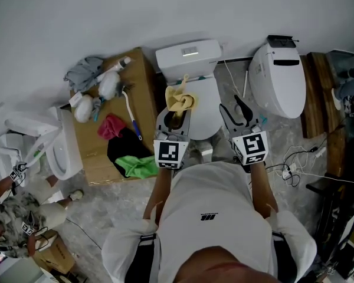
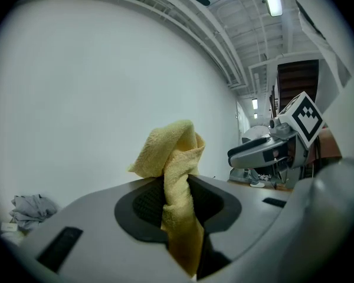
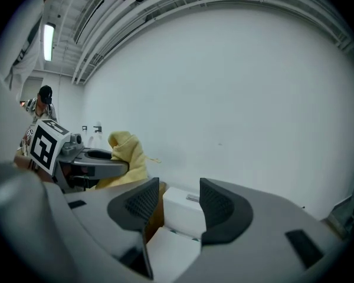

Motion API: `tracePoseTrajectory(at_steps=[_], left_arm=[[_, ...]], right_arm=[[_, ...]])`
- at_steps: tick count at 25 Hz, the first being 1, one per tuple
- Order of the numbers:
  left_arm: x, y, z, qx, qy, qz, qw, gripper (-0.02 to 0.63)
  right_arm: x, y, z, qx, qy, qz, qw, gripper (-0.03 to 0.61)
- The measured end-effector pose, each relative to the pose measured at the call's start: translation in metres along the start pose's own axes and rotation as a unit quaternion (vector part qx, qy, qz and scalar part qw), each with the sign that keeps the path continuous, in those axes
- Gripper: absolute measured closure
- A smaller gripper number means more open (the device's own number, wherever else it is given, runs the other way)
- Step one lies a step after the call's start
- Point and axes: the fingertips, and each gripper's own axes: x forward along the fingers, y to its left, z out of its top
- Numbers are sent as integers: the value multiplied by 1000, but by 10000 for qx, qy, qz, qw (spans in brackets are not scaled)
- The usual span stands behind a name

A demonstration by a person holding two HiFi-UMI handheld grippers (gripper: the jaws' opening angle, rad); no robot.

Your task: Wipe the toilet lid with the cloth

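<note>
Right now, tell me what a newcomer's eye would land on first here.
The yellow cloth, pinched in the left gripper and held over the white toilet lid at centre. Beside it the right gripper hangs open and empty over the lid's right side. Left of the toilet, a brown board carries a clutter of rags and a brush; a second toilet stands at right.

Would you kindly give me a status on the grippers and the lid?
Left gripper shut on cloth. Right gripper open, empty. Cloth over lid, contact unclear. Lid otherwise bare.
</note>
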Motion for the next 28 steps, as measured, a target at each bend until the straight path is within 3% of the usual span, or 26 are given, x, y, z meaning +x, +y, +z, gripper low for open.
tracePoseTrajectory(at_steps=[13, 28], left_arm=[[95, -9, -40, -101, 450, 43, 9989, 499], [216, -33, -139, -434, 1495, 267, 9874, 499]], right_arm=[[68, -62, -50, 164, 510, 471, 9975, 348], [151, -147, -147, 417, 1266, 1400, 9811, 348]])
